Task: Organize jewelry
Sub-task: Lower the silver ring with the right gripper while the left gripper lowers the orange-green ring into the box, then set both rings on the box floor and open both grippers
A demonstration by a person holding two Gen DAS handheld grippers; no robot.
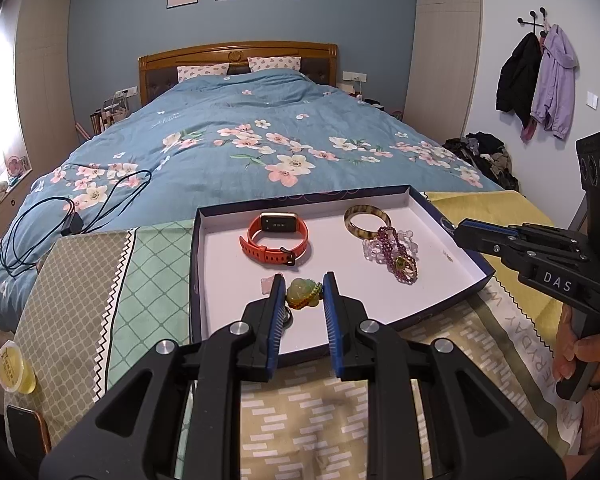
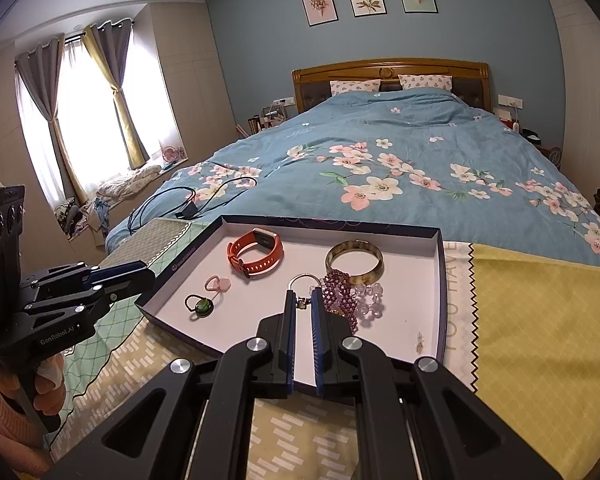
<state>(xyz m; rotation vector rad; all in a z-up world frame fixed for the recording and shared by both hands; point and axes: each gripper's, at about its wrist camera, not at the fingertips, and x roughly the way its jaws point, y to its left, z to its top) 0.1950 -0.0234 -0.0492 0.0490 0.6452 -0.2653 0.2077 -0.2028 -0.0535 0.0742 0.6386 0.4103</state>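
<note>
Left gripper (image 1: 303,280) pinches a yellow-green pendant (image 1: 302,298) at the near edge of the shallow box lid (image 1: 452,236); right gripper (image 2: 302,296), jaws pressed nearly together, pinches a small ring charm (image 2: 301,302); beyond lie a purple bead strand (image 1: 396,254), an orange watch (image 1: 278,240) and an amber bangle (image 1: 367,221); farther, a floral bed (image 1: 240,136).

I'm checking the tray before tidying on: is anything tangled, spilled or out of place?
Yes. By the bangle, the purple bead strand lies heaped over the clear bead bracelet, apparently tangled. A small brownish smear marks the tray floor near its right wall. The watch lies apart.
</note>
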